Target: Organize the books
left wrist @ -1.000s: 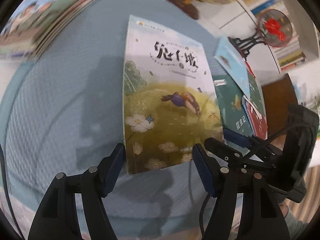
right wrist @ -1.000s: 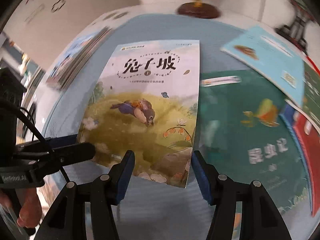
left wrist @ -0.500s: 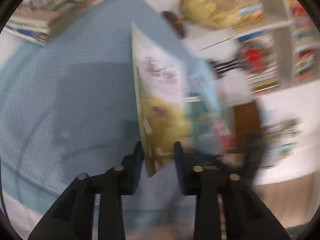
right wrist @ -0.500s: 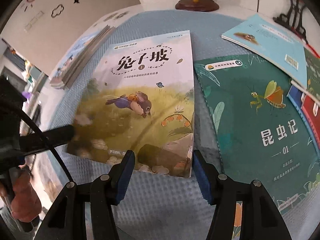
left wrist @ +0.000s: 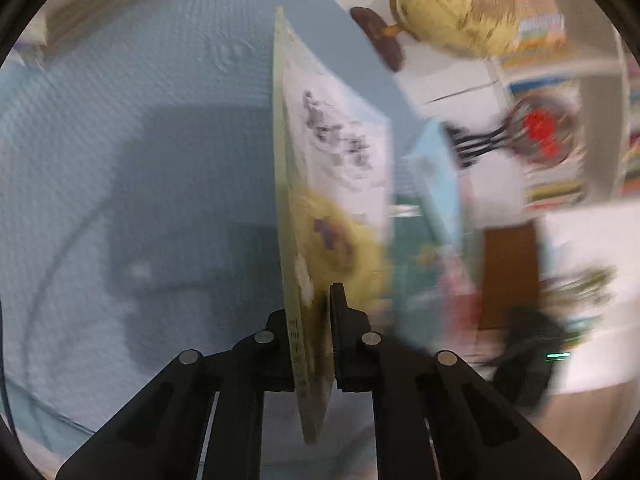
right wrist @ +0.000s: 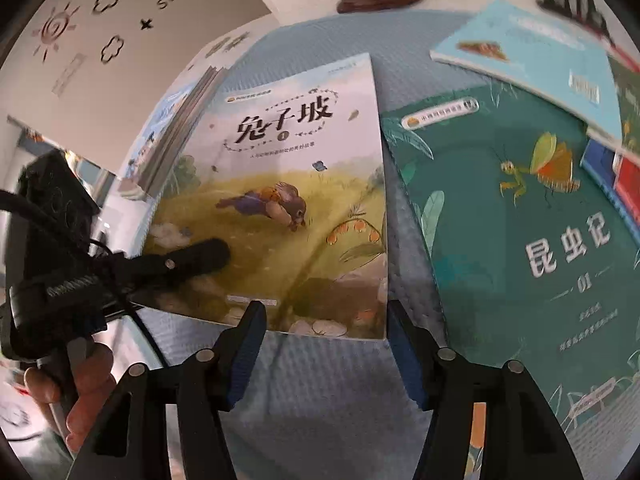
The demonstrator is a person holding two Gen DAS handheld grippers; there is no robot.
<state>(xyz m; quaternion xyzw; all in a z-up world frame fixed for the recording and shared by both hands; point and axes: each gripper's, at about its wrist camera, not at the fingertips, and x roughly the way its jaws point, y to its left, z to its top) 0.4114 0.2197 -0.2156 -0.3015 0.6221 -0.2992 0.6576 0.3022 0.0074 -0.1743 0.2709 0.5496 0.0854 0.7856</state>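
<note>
Blue textured tablecloth (right wrist: pixel 320 400), globe (left wrist: pixel 452 8) (blurred), white bookshelf (left wrist: pixel 596 64), decorated wall (right wrist: pixel 100 40)

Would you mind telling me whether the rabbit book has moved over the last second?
Yes. The rabbit book, clamped by the left hand-held gripper, has its left edge lifted off the blue mat, toward the book stack.

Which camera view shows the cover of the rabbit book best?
The right wrist view: the rabbit book faces the camera, with title and rabbit sharp. The left wrist view shows it nearly edge-on and blurred, clamped in the left gripper.
</note>
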